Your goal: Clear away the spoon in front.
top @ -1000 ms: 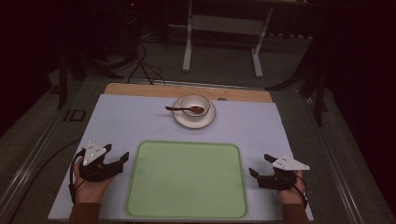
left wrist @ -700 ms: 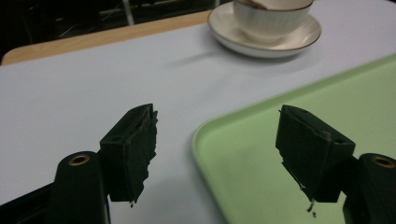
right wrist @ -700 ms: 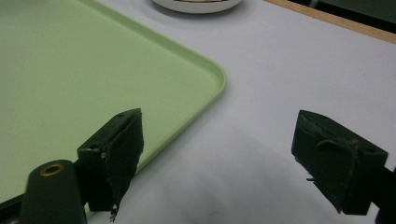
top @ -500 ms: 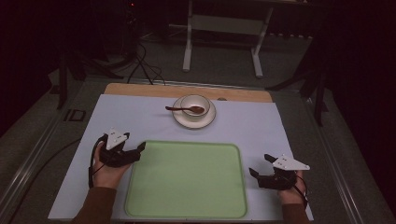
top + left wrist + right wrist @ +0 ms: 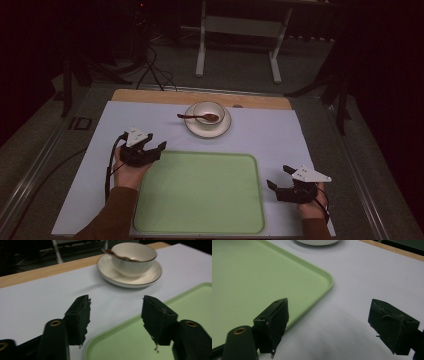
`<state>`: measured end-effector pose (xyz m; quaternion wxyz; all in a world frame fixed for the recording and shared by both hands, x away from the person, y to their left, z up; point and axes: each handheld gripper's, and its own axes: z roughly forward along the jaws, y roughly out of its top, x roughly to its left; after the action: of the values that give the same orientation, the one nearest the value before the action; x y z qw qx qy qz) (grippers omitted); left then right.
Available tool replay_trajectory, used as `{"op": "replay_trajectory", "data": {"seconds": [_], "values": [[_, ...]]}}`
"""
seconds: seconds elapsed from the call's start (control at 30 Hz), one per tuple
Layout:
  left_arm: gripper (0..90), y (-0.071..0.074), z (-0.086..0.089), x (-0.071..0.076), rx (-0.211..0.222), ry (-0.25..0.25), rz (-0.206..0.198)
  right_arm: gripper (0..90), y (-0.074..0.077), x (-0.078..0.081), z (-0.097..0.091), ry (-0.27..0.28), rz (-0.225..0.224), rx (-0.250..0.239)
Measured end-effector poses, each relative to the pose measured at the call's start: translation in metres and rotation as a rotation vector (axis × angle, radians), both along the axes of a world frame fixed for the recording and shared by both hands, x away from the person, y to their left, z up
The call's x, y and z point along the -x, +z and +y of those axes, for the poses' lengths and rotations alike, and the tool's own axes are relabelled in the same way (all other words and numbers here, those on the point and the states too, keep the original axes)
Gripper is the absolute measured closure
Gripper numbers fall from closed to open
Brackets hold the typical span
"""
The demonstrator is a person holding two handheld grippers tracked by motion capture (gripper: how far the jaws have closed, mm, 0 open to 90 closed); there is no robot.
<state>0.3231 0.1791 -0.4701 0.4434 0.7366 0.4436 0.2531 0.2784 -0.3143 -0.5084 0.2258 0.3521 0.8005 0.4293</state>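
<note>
The cup [image 5: 208, 111] on its saucer [image 5: 208, 125], spoon [image 5: 196, 117] handle pointing left, sits ahead and just right of the left hand-held gripper [image 5: 156, 149], jaws apart, plainly nearer than the right hand-held gripper [image 5: 279, 177], also open, beside the green tray [image 5: 200, 192].

light: dim, dark surroundings | table evenly lit | soft shadows | close views slightly blurred
</note>
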Motion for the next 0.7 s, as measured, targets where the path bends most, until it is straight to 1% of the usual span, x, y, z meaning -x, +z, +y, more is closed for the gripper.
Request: {"op": "replay_trajectory", "data": {"seconds": [0.1, 0.13, 0.17, 0.23, 0.3, 0.33, 0.4, 0.43, 0.53, 0.57, 0.6, 0.63, 0.67, 0.7], "values": [[45.5, 0.0, -0.009, -0.005, -0.013, -0.025, 0.003, 16.5, 0.0, 0.0, 0.0, -0.001, 0.001, 0.001], [46.6, 0.0, -0.009, -0.005, -0.013, -0.025, 0.003, 16.5, 0.0, 0.0, 0.0, -0.001, 0.001, 0.001], [46.6, 0.0, -0.014, -0.008, -0.018, -0.038, 0.001, 16.5, 0.0, 0.0, 0.0, -0.002, 0.001, 0.001], [49.9, 0.001, -0.017, -0.012, -0.021, -0.044, 0.003, 16.5, 0.0, 0.0, 0.0, -0.002, 0.001, 0.001], [54.9, 0.001, -0.021, -0.017, -0.024, -0.048, -0.003, 16.5, 0.0, -0.001, 0.0, -0.002, 0.004, 0.004], [54.9, 0.001, -0.023, -0.02, -0.018, -0.049, -0.006, 16.5, 0.0, -0.001, 0.0, -0.002, 0.004, 0.004], [61.4, 0.001, -0.028, -0.024, -0.011, -0.046, -0.012, 16.5, -0.001, -0.001, 0.0, -0.001, 0.005, 0.005], [66.2, 0.001, -0.031, -0.026, -0.018, -0.043, -0.01, 16.5, 0.0, -0.001, 0.0, -0.002, 0.003, 0.004], [70.7, 0.001, -0.038, -0.032, -0.038, -0.053, -0.012, 16.5, -0.001, -0.001, 0.0, -0.003, 0.003, 0.003], [76.1, 0.001, -0.039, -0.035, -0.042, -0.052, -0.013, 16.5, 0.0, -0.001, -0.001, -0.003, 0.003, 0.003], [76.1, 0.001, -0.041, -0.037, -0.046, -0.05, -0.015, 16.5, 0.0, -0.001, -0.001, -0.003, 0.003, 0.003], [81.6, 0.001, -0.043, -0.043, -0.049, -0.042, -0.018, 16.5, 0.0, -0.001, -0.001, -0.002, 0.001, 0.001], [84.2, 0.001, -0.043, -0.043, -0.049, -0.042, -0.018, 16.5, 0.0, -0.001, -0.001, -0.002, 0.001, 0.001], [84.2, 0.0, -0.044, -0.046, -0.046, -0.037, -0.018, 16.5, 0.0, -0.001, -0.001, -0.002, 0.001, 0.002]]}}
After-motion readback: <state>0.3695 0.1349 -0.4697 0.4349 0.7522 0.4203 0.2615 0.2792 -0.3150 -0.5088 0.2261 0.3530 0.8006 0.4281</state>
